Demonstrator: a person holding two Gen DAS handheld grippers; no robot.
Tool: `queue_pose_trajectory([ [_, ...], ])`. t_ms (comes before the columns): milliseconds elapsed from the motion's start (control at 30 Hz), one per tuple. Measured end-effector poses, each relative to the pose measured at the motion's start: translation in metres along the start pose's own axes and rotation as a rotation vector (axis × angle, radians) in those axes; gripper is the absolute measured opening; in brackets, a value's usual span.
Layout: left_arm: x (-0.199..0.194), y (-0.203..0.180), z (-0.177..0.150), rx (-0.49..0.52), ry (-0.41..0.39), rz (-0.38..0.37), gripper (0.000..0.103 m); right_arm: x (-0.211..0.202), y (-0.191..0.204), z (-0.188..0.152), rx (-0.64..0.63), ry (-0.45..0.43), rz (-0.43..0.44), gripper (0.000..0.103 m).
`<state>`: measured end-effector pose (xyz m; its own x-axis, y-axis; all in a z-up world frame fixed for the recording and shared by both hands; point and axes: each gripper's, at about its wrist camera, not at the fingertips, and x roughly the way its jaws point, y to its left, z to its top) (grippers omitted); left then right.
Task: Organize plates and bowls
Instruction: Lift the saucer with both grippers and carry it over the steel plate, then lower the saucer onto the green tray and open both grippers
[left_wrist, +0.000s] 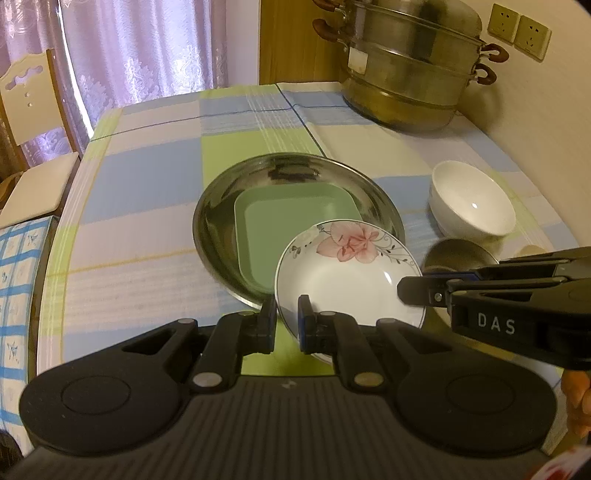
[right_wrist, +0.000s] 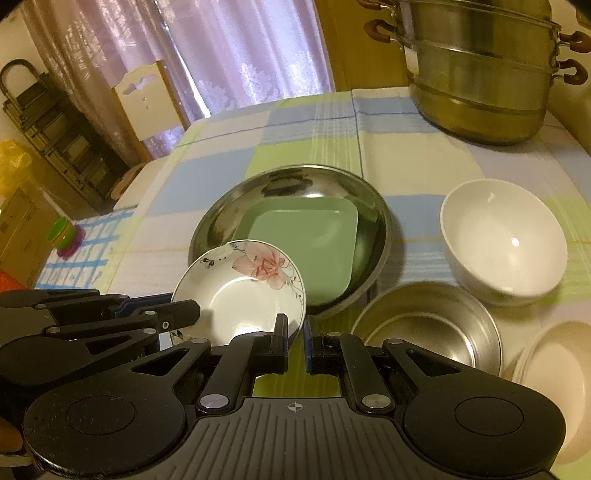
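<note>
A white dish with a pink flower (left_wrist: 347, 273) (right_wrist: 240, 288) is held tilted above the table, over the near rim of a large steel pan (left_wrist: 221, 206) (right_wrist: 373, 206). My left gripper (left_wrist: 288, 317) (right_wrist: 184, 314) is shut on the dish's near-left rim. My right gripper (right_wrist: 295, 332) (left_wrist: 406, 291) is shut on its right rim. A green square plate (left_wrist: 288, 229) (right_wrist: 317, 243) lies inside the steel pan. A white bowl (left_wrist: 472, 203) (right_wrist: 506, 240), a small steel bowl (right_wrist: 428, 325) (left_wrist: 458, 254) and a cream dish (right_wrist: 554, 373) stand to the right.
A tall steel steamer pot (left_wrist: 410, 62) (right_wrist: 484, 70) stands at the table's back right by the wall. A chair (left_wrist: 29, 110) (right_wrist: 147, 99) stands past the table's left side. The checked tablecloth (left_wrist: 147, 184) covers the table.
</note>
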<state>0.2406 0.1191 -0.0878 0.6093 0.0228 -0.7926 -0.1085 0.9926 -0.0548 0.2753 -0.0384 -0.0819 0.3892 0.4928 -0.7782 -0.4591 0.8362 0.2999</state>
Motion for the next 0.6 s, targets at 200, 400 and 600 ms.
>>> queue_pose_trajectory([
  [200,0.016,0.005,0.017,0.01,-0.003,0.0,0.01,0.013,-0.004,0.017,0.007,-0.004,-0.012,0.008],
  [400,0.035,0.011,0.032,0.01,0.001,0.003,0.01,0.03,-0.007,0.032,0.015,-0.001,-0.025,0.008],
  [600,0.052,0.017,0.043,0.005,0.011,0.002,0.01,0.045,-0.012,0.045,0.021,0.009,-0.031,0.008],
])
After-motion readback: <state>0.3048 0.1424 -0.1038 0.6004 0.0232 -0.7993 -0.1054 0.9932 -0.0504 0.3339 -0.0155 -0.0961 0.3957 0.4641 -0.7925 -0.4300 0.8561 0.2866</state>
